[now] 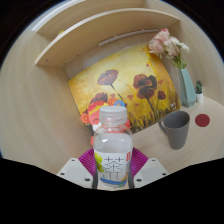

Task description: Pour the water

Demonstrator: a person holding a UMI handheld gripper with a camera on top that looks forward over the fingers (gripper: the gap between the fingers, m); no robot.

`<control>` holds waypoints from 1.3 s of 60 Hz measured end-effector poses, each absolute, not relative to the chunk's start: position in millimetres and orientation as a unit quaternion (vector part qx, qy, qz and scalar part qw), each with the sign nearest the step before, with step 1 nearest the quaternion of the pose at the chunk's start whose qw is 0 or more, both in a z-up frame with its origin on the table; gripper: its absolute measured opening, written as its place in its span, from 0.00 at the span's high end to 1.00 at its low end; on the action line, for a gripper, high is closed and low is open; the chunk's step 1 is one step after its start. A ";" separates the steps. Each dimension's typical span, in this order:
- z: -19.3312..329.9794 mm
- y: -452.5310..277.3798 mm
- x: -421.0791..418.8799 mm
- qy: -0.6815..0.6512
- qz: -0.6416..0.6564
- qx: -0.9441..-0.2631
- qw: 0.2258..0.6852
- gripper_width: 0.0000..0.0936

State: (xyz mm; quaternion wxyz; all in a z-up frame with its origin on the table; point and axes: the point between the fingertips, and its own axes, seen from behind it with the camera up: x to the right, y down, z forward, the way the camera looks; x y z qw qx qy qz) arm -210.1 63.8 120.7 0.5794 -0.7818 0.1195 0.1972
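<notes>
Gripper view: gripper (113, 172) clamps bottle (113, 140) over wooden desk (150, 150), painting (125, 90) behind.

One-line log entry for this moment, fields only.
stage: pre-pour | fingers: shut on water bottle | bottle: upright, capped | grey cup: upright on desk, ahead to the right, apart from bottle

bottle (113, 150) label — green characters, too small to read | no other text
</notes>
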 end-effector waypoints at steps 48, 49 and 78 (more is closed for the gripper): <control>180.8 152.1 -90.5 0.621 0.628 -0.346 0.316 0.56; 180.8 151.4 -89.0 0.625 0.629 -0.341 0.313 0.56; 232.5 140.8 -83.3 0.492 0.539 -0.508 0.459 0.54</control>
